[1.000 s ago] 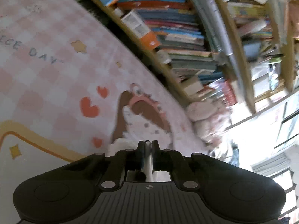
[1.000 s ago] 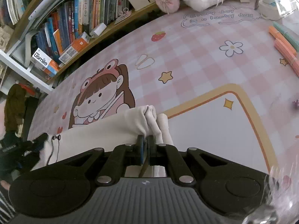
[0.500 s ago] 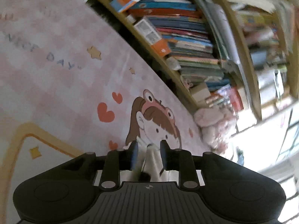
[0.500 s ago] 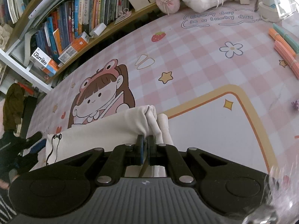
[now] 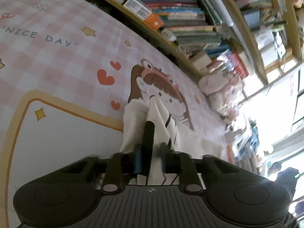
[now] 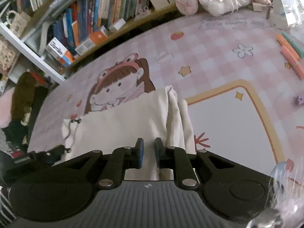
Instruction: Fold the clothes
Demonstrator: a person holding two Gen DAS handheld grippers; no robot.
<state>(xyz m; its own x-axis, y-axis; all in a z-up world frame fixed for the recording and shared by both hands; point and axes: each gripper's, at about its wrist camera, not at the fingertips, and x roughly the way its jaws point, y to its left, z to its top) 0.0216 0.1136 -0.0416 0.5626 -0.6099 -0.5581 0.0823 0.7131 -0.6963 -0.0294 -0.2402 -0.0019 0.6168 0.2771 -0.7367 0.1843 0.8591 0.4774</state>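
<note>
Cream garment (image 6: 121, 129): handling soft, limp; gripping bunched edge. My left tongs (image 5: 150, 158), right tongs (image 6: 149, 153) standing parted, clamping nothing.

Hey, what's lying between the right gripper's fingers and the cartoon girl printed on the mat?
In the right wrist view, only the cream garment spans from the open right gripper up to the cartoon girl, covering her lower edge.

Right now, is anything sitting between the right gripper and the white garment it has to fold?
Nothing visible. The right gripper is open directly over the white garment, which lies on the pink checked mat; the highlighters lie off to the side.
</note>
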